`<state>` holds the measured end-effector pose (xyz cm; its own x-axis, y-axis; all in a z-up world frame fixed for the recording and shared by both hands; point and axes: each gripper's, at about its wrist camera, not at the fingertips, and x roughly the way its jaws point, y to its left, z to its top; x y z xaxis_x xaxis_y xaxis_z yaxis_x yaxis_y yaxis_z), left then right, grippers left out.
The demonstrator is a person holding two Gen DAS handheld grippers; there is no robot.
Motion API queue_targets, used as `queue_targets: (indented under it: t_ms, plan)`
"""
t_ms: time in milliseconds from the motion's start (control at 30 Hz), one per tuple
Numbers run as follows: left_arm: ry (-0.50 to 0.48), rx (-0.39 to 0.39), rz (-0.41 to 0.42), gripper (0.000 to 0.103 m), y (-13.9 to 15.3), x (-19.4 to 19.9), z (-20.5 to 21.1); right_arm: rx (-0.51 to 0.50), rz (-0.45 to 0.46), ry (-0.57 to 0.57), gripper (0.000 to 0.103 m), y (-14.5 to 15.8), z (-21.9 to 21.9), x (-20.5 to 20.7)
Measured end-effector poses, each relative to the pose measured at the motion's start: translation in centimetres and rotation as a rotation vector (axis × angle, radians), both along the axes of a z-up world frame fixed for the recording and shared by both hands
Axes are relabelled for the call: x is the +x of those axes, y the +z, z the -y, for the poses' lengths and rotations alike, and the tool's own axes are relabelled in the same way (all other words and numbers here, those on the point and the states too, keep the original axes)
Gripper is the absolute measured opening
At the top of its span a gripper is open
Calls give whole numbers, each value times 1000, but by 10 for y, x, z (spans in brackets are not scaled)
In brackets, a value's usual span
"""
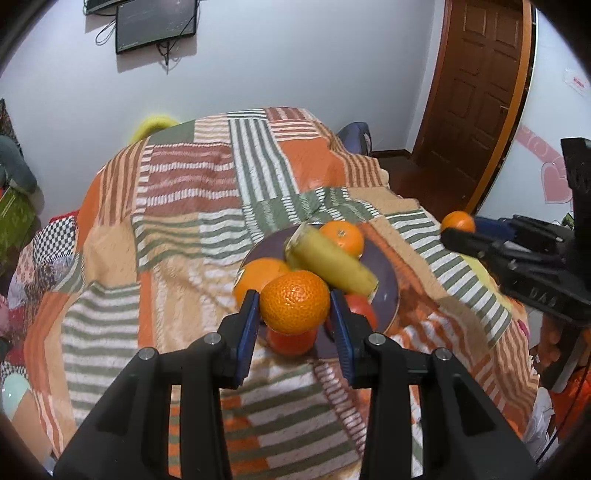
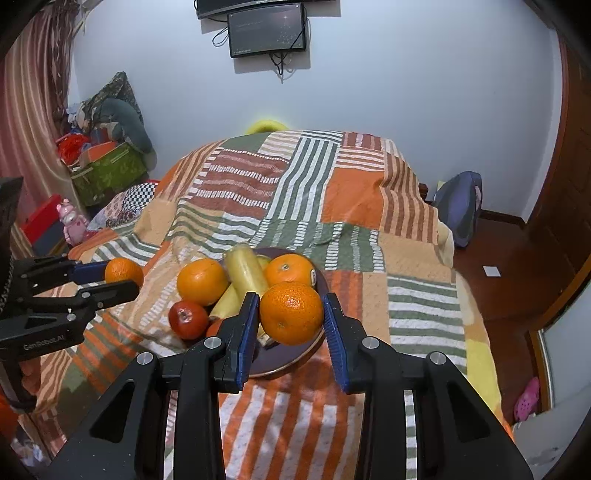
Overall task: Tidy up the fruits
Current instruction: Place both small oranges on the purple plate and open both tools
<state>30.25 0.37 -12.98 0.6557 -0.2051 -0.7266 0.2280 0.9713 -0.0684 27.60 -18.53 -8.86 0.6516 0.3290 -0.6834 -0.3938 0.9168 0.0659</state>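
Note:
A dark purple plate [image 1: 388,280] [image 2: 291,360] lies on the striped bedspread and holds oranges [image 2: 202,281], bananas [image 1: 332,266] [image 2: 245,275] and a red apple [image 2: 188,319]. My left gripper [image 1: 294,317] is shut on an orange [image 1: 294,301] above the plate's near edge; it also shows in the right wrist view [image 2: 123,273]. My right gripper [image 2: 291,319] is shut on another orange [image 2: 291,313] above the plate; it also shows in the left wrist view [image 1: 458,221].
The patchwork bedspread [image 2: 303,177] covers the bed. A wooden door [image 1: 476,92] stands at the right. Boxes and bags [image 2: 107,166] are piled at the left wall, a blue backpack [image 2: 460,210] on the floor at the right. A monitor [image 2: 267,29] hangs on the wall.

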Motion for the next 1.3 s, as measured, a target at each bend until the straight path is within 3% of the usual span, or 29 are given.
queue_targets:
  t_ms: [533,933,1033,1100,1167,1300]
  plan:
    - [-34,11,-99,38,-48,48,28,7,-112,15,32,-53,-5,47]
    - [-60,32,-125,38,-64,58,39,29,-171,11,32,-81,-5,62]
    - [-53,33,-121,50,-63,58,39,16,-176,16,32,-82,-8,61]
    - [-41,19,-107,66,-60,56,37,2,-177,18,32,-83,-10,62]
    - [-29,21,-90,66,-56,53,36,-2,-178,11,33,-82,-10,60]
    - [-23,25,-77,66,-46,44,33,-7,-150,-11,52,-74,-5,54]
